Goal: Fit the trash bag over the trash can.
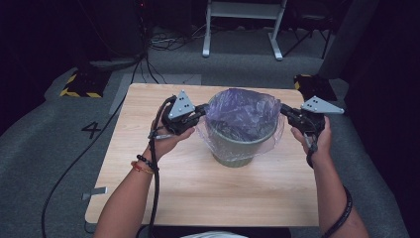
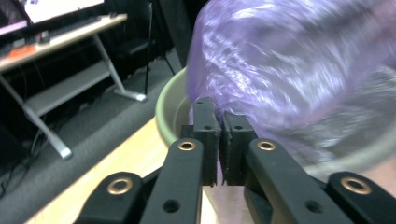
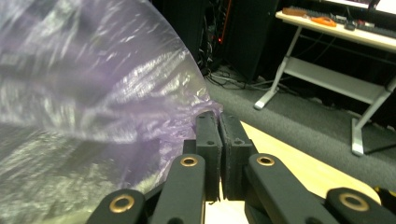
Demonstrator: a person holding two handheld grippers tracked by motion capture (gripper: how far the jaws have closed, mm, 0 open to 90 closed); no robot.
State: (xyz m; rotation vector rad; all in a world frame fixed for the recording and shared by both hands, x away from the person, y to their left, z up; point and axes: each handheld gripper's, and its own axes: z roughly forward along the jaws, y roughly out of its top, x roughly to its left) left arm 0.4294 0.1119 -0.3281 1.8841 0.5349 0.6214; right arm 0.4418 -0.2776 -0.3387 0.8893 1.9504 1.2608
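Observation:
A green bin (image 1: 241,148) stands in the middle of the wooden table (image 1: 198,193), lined with a thin purple plastic bag (image 1: 242,113) that billows above its rim. My left gripper (image 1: 204,110) is at the bag's left edge, its jaws pressed together on the film. In the left gripper view the jaw tips (image 2: 218,114) pinch the bag (image 2: 289,60) just above the bin's rim (image 2: 170,105). My right gripper (image 1: 284,109) holds the bag's right edge. In the right gripper view its jaws (image 3: 217,122) are shut on a crumpled fold of the bag (image 3: 93,93).
A white-legged desk (image 1: 242,29) stands on the grey floor beyond the table. Yellow-and-black striped blocks (image 1: 81,84) lie at the far left and far right corners. Cables run over the floor at left. Bare tabletop lies in front of the bin.

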